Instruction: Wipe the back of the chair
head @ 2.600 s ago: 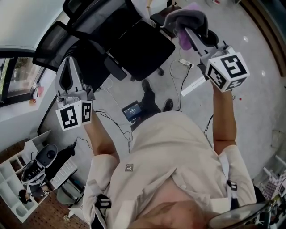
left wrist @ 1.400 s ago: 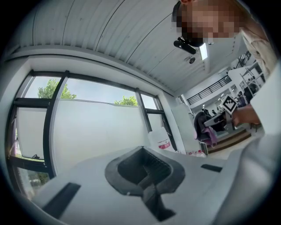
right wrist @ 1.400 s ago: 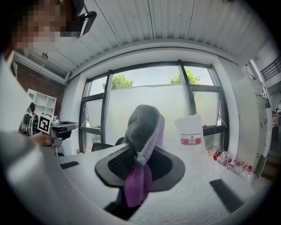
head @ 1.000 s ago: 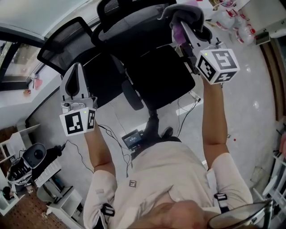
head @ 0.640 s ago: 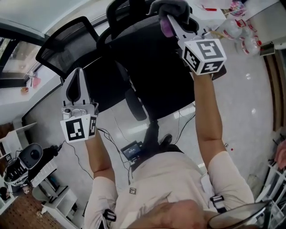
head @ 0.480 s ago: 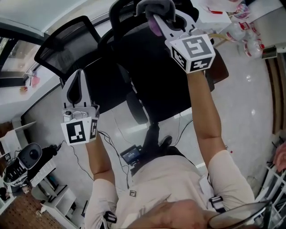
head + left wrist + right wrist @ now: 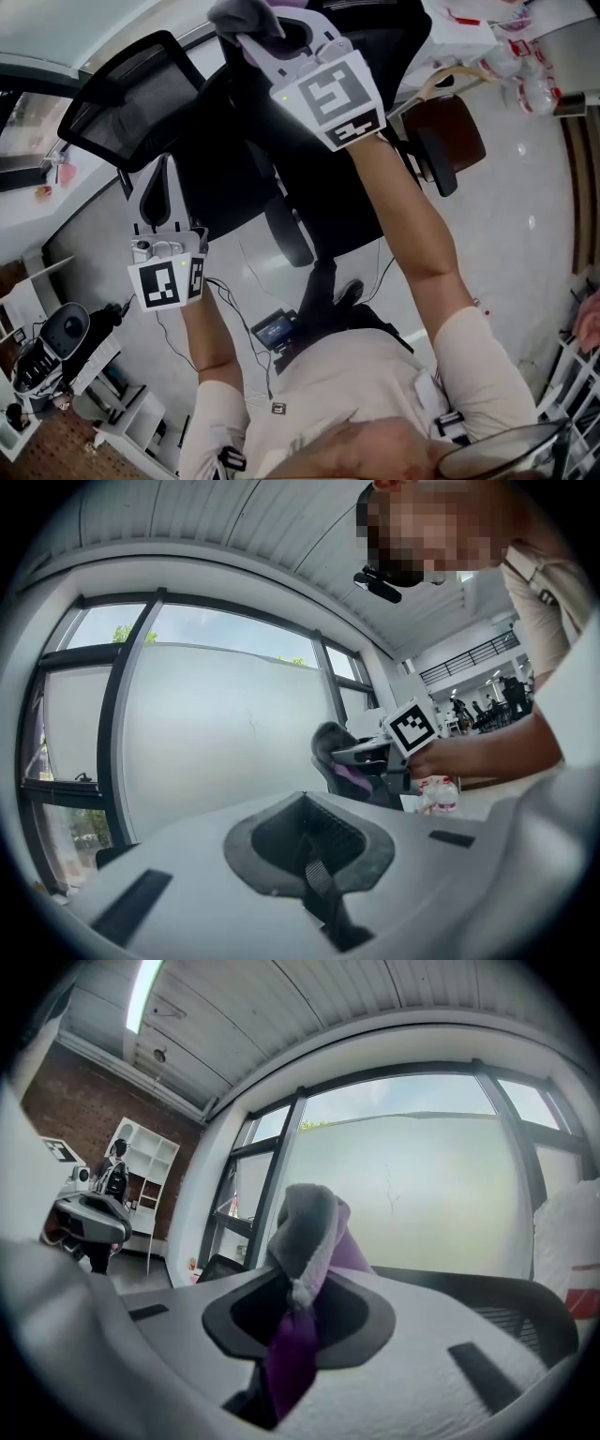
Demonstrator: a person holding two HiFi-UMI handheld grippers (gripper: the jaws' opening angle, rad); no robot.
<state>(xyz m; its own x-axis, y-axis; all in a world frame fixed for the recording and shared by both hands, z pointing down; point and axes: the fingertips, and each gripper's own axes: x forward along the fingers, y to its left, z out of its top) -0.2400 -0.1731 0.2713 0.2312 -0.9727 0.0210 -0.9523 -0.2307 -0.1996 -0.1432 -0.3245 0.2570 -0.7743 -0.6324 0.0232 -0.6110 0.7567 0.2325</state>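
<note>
The black office chair (image 7: 309, 178) stands ahead of me, its mesh back (image 7: 122, 98) at the upper left. My right gripper (image 7: 251, 37) reaches over the chair at the top of the head view, shut on a grey and purple cloth (image 7: 239, 13). In the right gripper view the cloth (image 7: 305, 1232) bunches up out of the closed jaws, with the chair's dark top edge (image 7: 469, 1286) behind it; contact cannot be told. My left gripper (image 7: 157, 161) hangs beside the mesh back, shut with nothing in it (image 7: 314, 855). The left gripper view also shows the right gripper (image 7: 375, 761).
A brown seat (image 7: 448, 127) and a black armrest (image 7: 439, 173) sit to the right. A small screen device (image 7: 277, 328) and cables lie on the floor by my feet. White shelving (image 7: 28, 375) is at the lower left. Bottles (image 7: 530, 80) stand at the upper right.
My right gripper has carried the cloth leftward and further away over the chair. The left gripper has stayed almost where it was.
</note>
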